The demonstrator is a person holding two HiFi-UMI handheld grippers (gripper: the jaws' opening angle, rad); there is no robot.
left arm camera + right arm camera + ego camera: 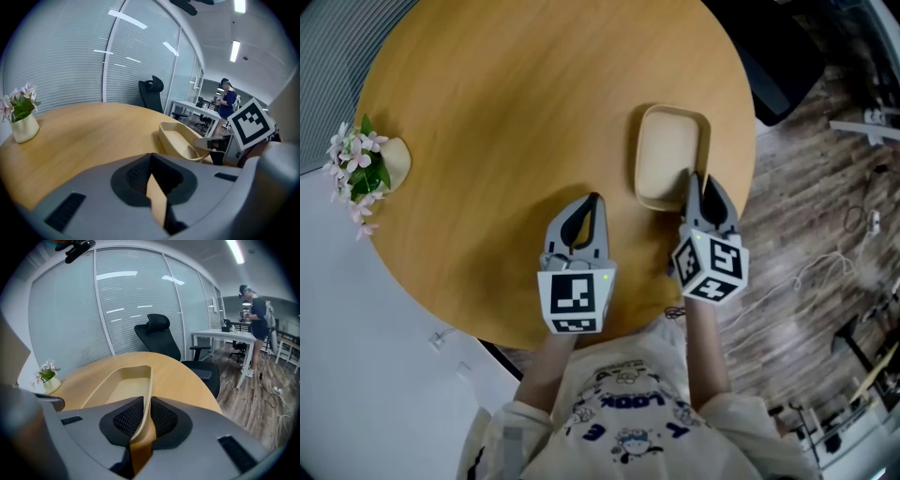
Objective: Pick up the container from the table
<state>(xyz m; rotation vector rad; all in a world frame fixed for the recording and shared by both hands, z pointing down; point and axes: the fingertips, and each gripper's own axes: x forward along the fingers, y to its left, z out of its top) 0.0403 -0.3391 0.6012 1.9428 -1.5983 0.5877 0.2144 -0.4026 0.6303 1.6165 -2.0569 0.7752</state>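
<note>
Grasp stage: right gripper (pixel 142 422) jaws pinch the near rim of the beige container (pixel 667 150), which rests on the round desk (pixel 516 103) near its right edge; left gripper (pixel 153 183) jaws nearly together, empty. Next move likely a level lift

Two grippers: left gripper (pixel 592 202) and right gripper (pixel 698 183). One container (pixel 667 150) at the right one's tips, one table (pixel 506 94) beneath both, one flower pot (pixel 370 167) far left.
</note>
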